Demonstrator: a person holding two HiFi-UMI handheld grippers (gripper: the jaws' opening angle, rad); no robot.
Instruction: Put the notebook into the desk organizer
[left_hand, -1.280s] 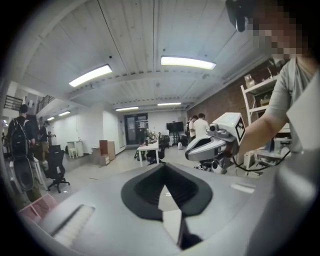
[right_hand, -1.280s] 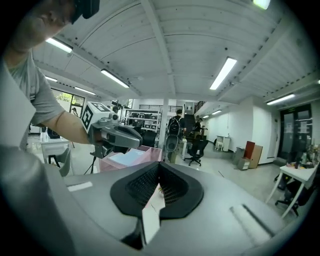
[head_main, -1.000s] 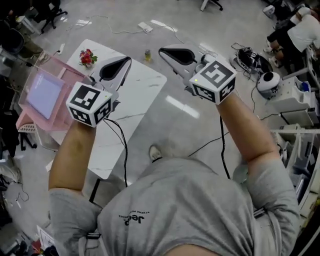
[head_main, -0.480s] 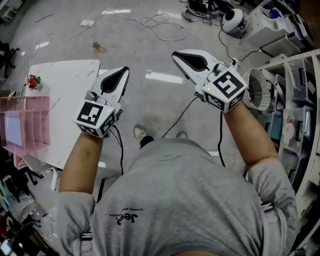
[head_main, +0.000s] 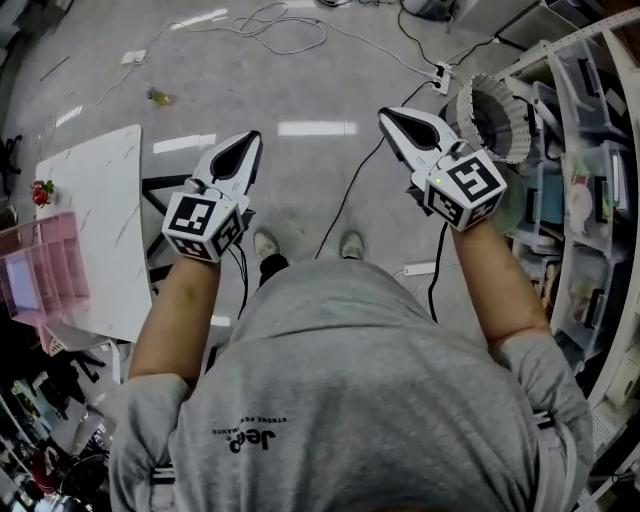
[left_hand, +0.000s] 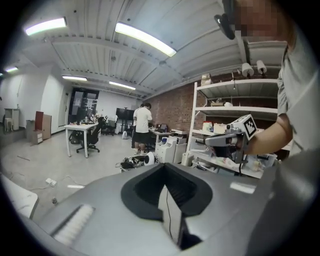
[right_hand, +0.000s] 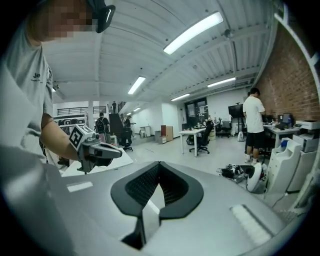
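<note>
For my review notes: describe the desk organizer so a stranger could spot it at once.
Start at the white table at the head view's left edge. On it, cut off by the frame, stands the organizer. It alone is pink, a box with dividers, beside a small red ornament.

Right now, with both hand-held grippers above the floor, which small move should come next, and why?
Probably turn left toward the white marble-pattern table. The left hand-held gripper and right hand-held gripper are shut and empty over the floor, while the pink slotted plastic desk organizer sits at the head view's left edge.
</note>
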